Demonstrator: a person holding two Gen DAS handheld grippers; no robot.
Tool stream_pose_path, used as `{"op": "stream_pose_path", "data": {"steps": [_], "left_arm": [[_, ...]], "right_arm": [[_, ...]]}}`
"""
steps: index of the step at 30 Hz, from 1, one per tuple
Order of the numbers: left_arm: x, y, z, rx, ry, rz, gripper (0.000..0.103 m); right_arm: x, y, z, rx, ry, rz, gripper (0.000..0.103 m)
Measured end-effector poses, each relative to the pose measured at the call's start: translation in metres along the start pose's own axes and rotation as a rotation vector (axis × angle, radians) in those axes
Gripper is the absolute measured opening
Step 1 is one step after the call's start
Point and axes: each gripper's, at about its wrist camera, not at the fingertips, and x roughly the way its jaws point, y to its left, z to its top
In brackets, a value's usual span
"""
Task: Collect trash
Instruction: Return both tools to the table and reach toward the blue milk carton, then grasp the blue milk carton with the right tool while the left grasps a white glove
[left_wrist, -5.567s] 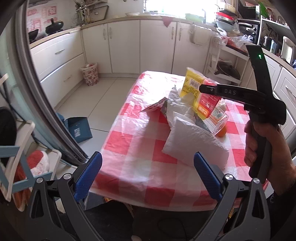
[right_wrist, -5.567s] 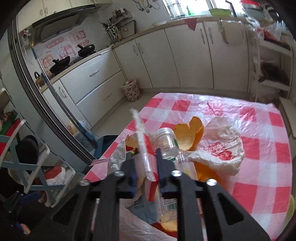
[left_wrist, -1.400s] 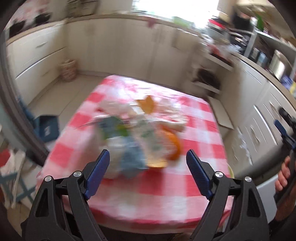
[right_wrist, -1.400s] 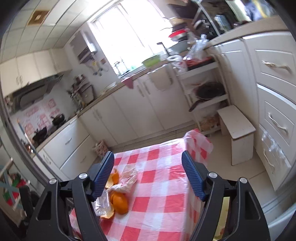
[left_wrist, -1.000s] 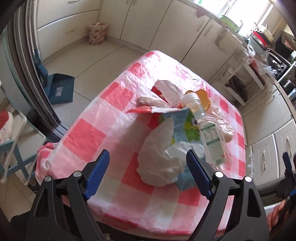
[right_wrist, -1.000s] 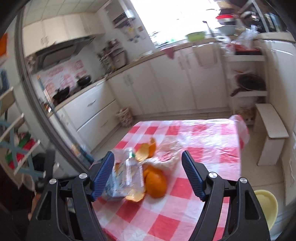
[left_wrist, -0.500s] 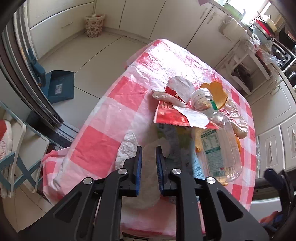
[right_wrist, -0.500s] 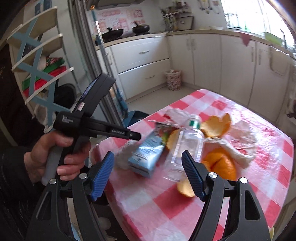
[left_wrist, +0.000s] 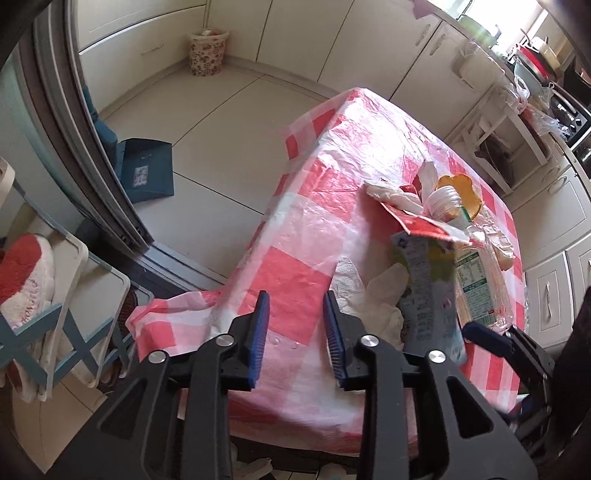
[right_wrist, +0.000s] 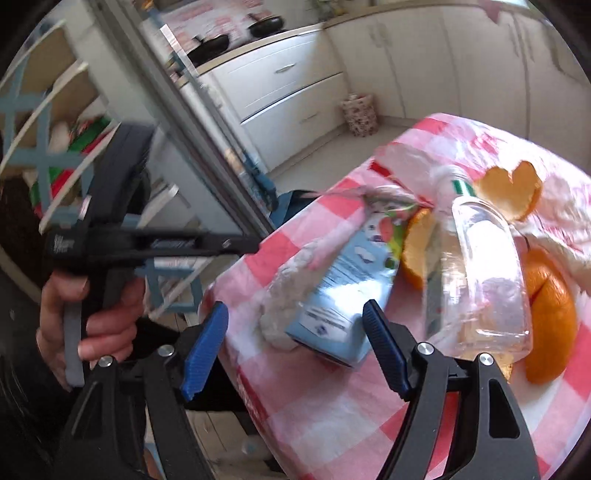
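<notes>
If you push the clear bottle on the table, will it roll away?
Probably a little. The bottle lies on its side and looks round, so it could roll. It looks empty, so likely light and easy to squash. But an orange and a carton sit close on either side, so it may not go far.

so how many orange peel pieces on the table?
3 visible in the right wrist view: a curled peel beyond the bottle, one between the carton and the bottle, and a large piece right of the bottle. More may be hidden underneath.
</notes>
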Motion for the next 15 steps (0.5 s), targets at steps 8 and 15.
{"op": "stream_pose_path", "data": {"steps": [8,15], "left_arm": [[0.002,-0.017,-0.006,0.082,0.007,0.019,0.037],[0.016,-0.040,-0.016,0.189,0.051,0.043,0.042]], "right_arm": [[0.021,-0.031,0.007,0.179,0.014,-0.048,0.069],[0.027,-0.036,0.007,0.224,0.030,-0.046,0.048]]}}
